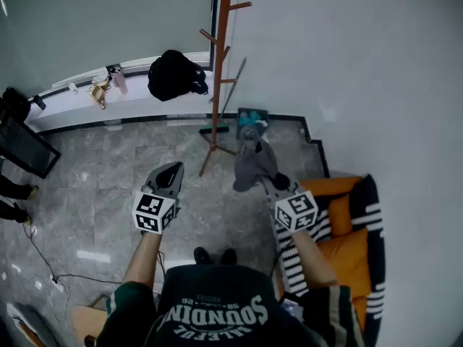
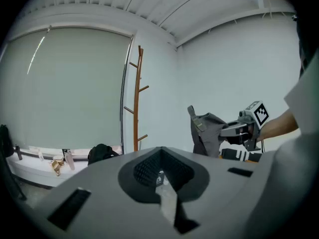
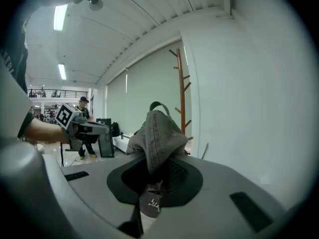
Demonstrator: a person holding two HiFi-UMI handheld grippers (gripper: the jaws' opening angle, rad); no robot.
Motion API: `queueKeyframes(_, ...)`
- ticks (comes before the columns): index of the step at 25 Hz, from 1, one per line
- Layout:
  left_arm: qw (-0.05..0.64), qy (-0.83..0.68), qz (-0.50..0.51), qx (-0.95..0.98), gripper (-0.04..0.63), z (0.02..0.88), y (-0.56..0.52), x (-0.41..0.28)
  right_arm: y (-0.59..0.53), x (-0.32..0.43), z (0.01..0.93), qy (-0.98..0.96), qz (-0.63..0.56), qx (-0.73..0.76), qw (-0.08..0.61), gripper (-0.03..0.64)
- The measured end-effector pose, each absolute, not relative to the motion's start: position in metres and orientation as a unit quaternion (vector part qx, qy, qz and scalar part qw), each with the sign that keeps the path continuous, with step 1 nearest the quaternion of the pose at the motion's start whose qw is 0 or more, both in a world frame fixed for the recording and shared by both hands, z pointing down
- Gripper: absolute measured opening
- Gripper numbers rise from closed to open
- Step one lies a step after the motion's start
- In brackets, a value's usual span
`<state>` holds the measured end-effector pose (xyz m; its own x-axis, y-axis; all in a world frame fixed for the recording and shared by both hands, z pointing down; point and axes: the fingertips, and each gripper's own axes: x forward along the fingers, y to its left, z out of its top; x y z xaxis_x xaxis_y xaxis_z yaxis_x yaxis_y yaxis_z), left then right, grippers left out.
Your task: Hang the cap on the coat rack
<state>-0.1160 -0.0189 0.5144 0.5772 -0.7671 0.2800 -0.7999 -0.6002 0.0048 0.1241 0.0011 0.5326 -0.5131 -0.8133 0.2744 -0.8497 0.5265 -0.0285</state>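
**One cap [image 1: 255, 163] held short of the coat rack [image 1: 219, 63]**

Its cloth is pinched in the jaws of the right gripper [image 1: 269, 181], above the floor [image 1: 108, 186]. The left gripper [image 1: 172, 170] is closed and empty. A peg [image 1: 241, 6] could be missed and the cap dropped, because it hangs limp.

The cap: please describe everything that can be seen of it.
The cap is of grey cloth with stitched seams and an adjusting strap at one edge. It is crumpled and held up in the air, a fold of it pinched between the jaws of the right gripper. Nothing else touches it. It is not yet on the wooden coat rack, which stands ahead by the wall.
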Motion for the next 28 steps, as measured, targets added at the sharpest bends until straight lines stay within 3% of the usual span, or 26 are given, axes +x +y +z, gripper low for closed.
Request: queueKeyframes(28,0.065,-0.442,0.127,0.885,0.000,0.517,0.001,-0.072,0.019,0.141,0.524,-0.871,0.060,0.481,0.082,0.025)
